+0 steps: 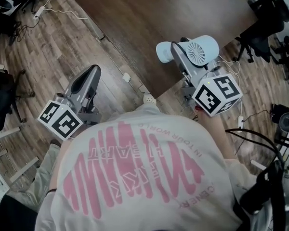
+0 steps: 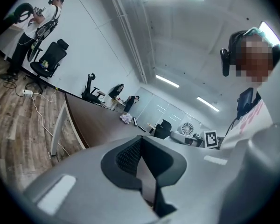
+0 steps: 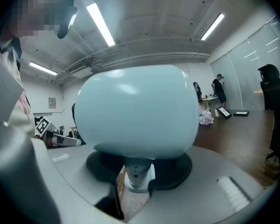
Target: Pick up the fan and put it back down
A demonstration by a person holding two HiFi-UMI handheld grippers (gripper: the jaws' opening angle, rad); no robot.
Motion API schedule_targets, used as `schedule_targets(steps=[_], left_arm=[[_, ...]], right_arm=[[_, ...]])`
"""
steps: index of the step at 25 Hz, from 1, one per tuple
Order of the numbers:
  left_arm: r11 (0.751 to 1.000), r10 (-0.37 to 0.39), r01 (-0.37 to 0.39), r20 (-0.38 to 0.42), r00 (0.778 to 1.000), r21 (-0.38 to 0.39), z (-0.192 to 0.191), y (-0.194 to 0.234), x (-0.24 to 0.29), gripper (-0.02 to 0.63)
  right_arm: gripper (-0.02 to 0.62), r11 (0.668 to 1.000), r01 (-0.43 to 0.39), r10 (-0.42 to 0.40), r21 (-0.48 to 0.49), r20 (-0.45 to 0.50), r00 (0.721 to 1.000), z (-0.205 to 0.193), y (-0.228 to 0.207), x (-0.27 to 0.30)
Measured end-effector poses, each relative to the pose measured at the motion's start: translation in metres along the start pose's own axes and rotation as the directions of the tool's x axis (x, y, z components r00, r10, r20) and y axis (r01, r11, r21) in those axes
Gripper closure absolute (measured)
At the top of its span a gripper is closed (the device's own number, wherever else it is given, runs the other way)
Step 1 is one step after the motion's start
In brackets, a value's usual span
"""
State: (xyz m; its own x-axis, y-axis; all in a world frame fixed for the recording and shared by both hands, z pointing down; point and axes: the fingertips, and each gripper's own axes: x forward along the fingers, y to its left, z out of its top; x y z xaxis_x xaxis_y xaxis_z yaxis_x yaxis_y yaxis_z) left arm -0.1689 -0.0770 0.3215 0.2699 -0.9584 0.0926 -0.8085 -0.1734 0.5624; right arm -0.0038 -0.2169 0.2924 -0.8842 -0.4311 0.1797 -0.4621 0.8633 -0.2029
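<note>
right gripper (image 3: 136,181): clamped on stem of pale blue fan (image 3: 137,111) | fan by corner of wooden table (image 1: 159,13) | left gripper (image 2: 147,171): jaws together, empty

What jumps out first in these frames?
A pale blue fan fills the right gripper view, its neck clamped by the fingers of the right gripper. In the head view it shows over the near corner of the brown table. The left gripper is shut and empty at that view's left, over the wood floor.
</note>
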Motion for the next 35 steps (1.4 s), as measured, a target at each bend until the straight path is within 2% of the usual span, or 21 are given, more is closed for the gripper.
schedule_targets(steps=[9,17,26,35], left_arm=[[0.996,0.085,-0.085,0.030,0.996,-0.025,-0.001,-0.006,0.032,0.591],[0.979,0.202,-0.198,0.086,0.976,-0.046,-0.022,-0.004,0.027,0.591],[0.951,0.306,-0.297,0.118,0.945,-0.088,-0.045,-0.010,0.028,0.591],[0.926,0.372,-0.359,0.108,0.922,-0.120,-0.053,-0.002,0.022,0.591]], right_arm=[[0.451,0.996,-0.091,0.091,0.006,-0.046,0.995,0.001,-0.038,0.023],[0.451,0.981,-0.193,0.193,-0.002,-0.072,0.979,-0.015,-0.054,0.041],[0.451,0.945,-0.326,0.323,0.009,-0.154,0.934,-0.042,-0.056,0.062],[0.451,0.932,-0.359,0.360,0.041,-0.213,0.908,-0.067,-0.058,0.089]])
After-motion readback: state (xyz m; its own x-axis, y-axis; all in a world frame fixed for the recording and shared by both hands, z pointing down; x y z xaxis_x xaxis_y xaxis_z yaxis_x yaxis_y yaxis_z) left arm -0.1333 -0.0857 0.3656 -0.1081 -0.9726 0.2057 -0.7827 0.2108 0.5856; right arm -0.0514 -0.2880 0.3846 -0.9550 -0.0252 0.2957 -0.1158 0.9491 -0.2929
